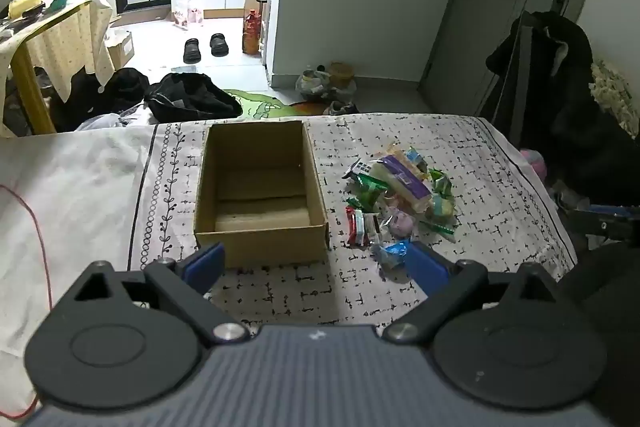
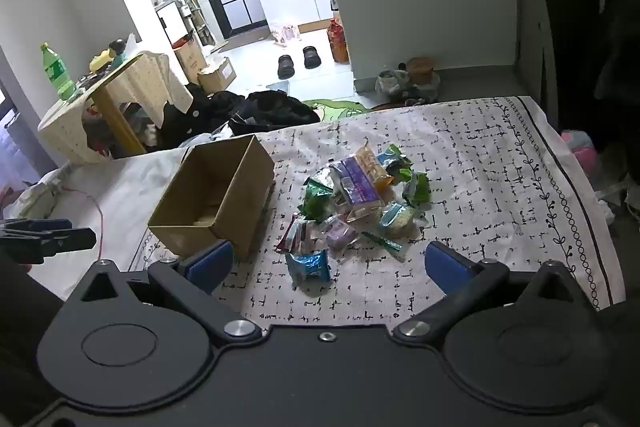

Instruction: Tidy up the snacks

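Note:
An open, empty cardboard box (image 1: 260, 191) sits on a patterned cloth (image 1: 500, 163); it also shows in the right wrist view (image 2: 216, 195). A pile of wrapped snacks (image 1: 400, 195) lies just right of the box, and shows in the right wrist view (image 2: 356, 199). A blue packet (image 2: 310, 265) lies nearest me, also in the left wrist view (image 1: 394, 253). My left gripper (image 1: 316, 263) is open and empty, in front of the box's near wall. My right gripper (image 2: 328, 263) is open and empty, its fingers either side of the blue packet, short of it.
The cloth (image 2: 500, 163) covers a bed or table; its far edge drops to a floor with dark bags (image 1: 192, 99) and clothes. A red cord (image 1: 38, 227) crosses the white sheet at left. A draped table (image 2: 108, 95) with a green bottle (image 2: 56, 71) stands far left.

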